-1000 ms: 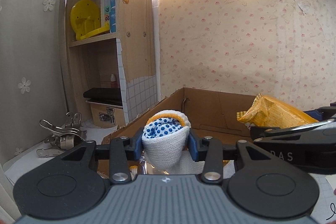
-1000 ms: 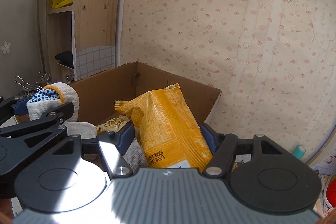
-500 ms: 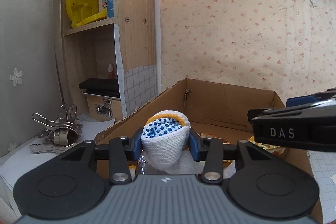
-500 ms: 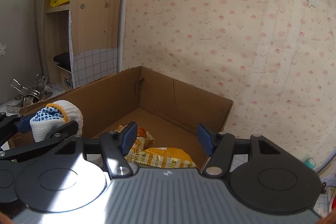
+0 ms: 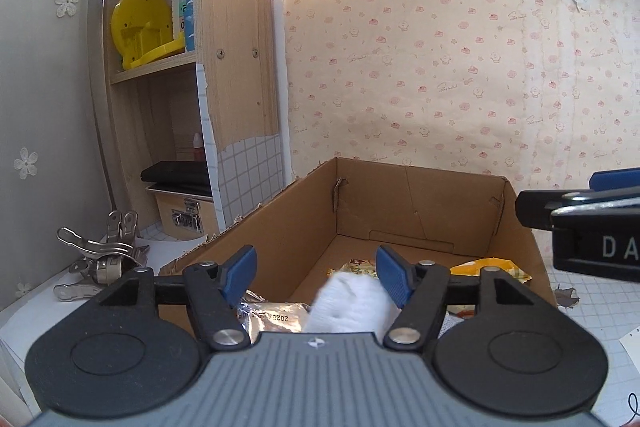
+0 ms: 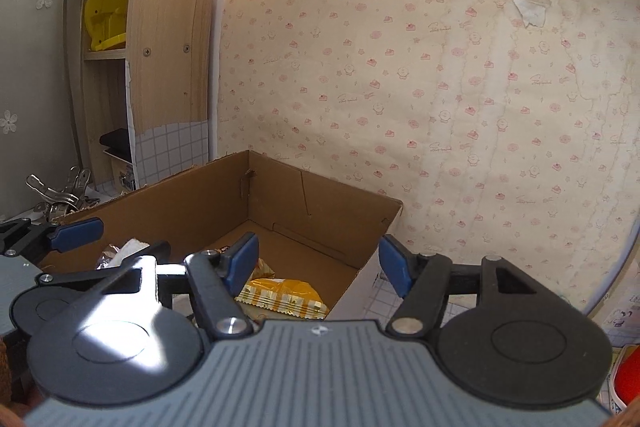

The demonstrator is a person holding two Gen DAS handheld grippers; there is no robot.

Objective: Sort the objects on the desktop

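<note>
Glove (image 5: pixel 347 303) dropped, below parted left fingers (image 5: pixel 394 277)

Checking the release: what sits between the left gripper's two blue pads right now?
In the left wrist view, the white glove, blurred, lies low between the just-opened pads of the left gripper, over the cardboard box.
</note>
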